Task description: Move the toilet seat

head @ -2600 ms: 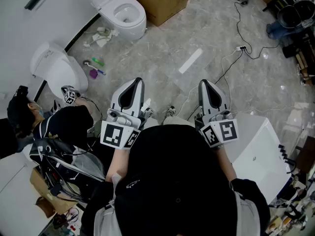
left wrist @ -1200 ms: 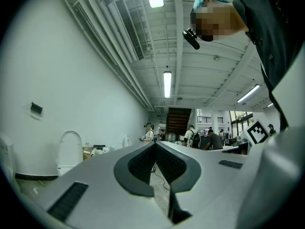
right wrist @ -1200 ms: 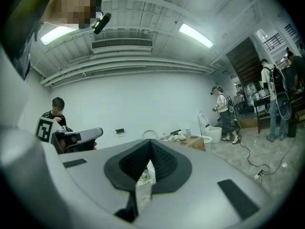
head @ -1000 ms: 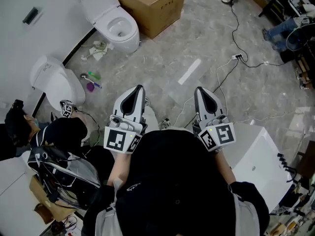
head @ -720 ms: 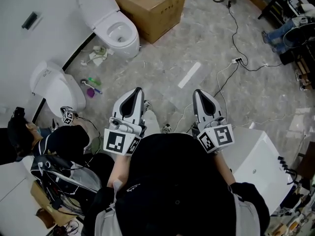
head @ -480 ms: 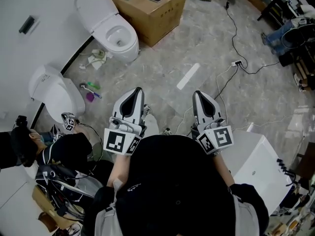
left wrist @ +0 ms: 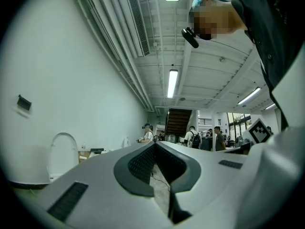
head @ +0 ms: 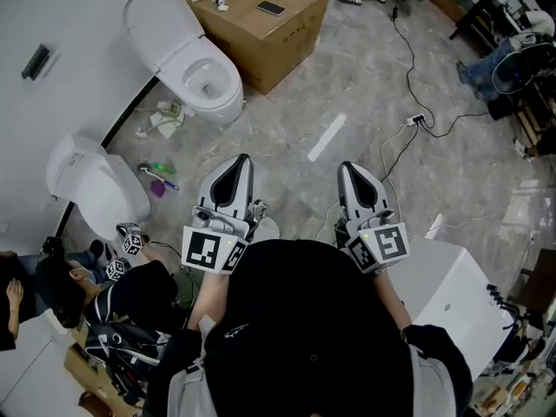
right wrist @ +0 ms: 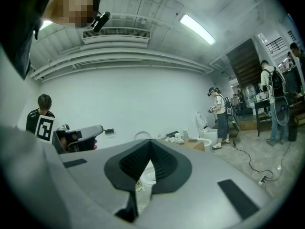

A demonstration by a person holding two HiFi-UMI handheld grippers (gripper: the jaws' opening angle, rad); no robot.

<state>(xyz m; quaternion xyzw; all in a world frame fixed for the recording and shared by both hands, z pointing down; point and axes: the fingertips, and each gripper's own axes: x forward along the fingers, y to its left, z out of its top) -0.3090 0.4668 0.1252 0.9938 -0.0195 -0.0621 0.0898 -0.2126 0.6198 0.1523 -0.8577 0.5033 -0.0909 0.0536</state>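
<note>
Since the toilet point(head: 207, 83) is well ahead, you hold nothing.
Left gripper point(head: 241, 159) and right gripper point(head: 347, 167): jaws together, pointed forward.

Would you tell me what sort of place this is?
Likely a test lab, not a real bathroom: a toilet stands beside a cardboard box, and cables trail over the floor.
</note>
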